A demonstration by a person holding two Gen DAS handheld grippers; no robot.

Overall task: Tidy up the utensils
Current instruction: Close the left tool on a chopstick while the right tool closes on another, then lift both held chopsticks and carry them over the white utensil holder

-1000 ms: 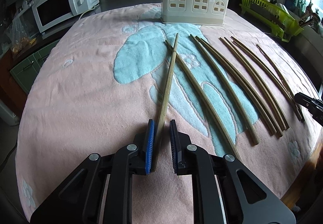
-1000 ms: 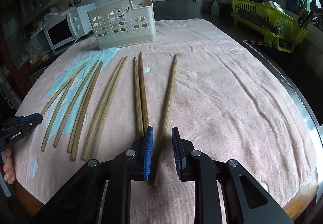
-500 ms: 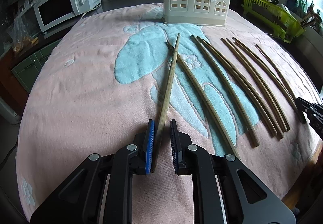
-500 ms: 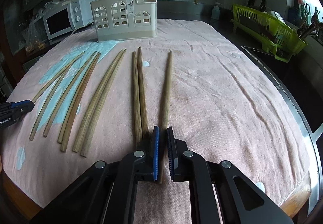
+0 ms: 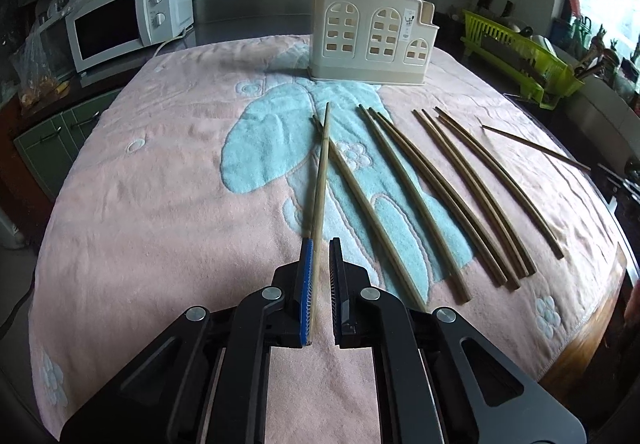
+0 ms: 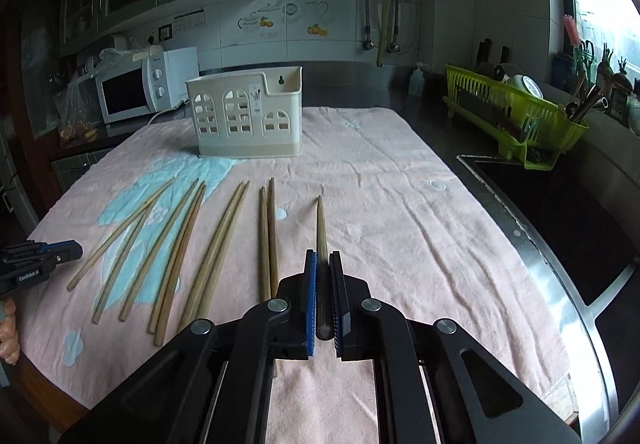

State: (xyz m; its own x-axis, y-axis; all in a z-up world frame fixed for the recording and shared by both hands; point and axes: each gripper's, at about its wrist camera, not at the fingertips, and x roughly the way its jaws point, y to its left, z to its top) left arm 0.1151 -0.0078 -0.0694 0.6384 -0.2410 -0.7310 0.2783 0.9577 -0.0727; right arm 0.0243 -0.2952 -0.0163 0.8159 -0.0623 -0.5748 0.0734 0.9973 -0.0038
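Observation:
Several wooden chopsticks (image 6: 224,244) lie side by side on a pink and blue towel (image 5: 160,204). A cream utensil holder (image 5: 372,40) stands upright at the far end (image 6: 248,116). My left gripper (image 5: 320,242) is low over the towel and its jaws are closing around the leftmost chopstick (image 5: 322,172). That stick touches the left pad, with a gap to the right pad. My right gripper (image 6: 323,254) is shut on the thick end of the rightmost chopstick (image 6: 321,228), which is raised off the towel and points toward the holder.
A white microwave (image 5: 128,16) sits at the back left. To the right are a green dish rack (image 6: 516,116) and a dark sink (image 6: 560,212) past the steel counter edge. A hand (image 6: 8,328) shows at the left, at the towel's near edge.
My right gripper closed on the rightmost chopstick and lifted it off the towel. The left jaws narrowed around their chopstick, and the left hand hardly moved.

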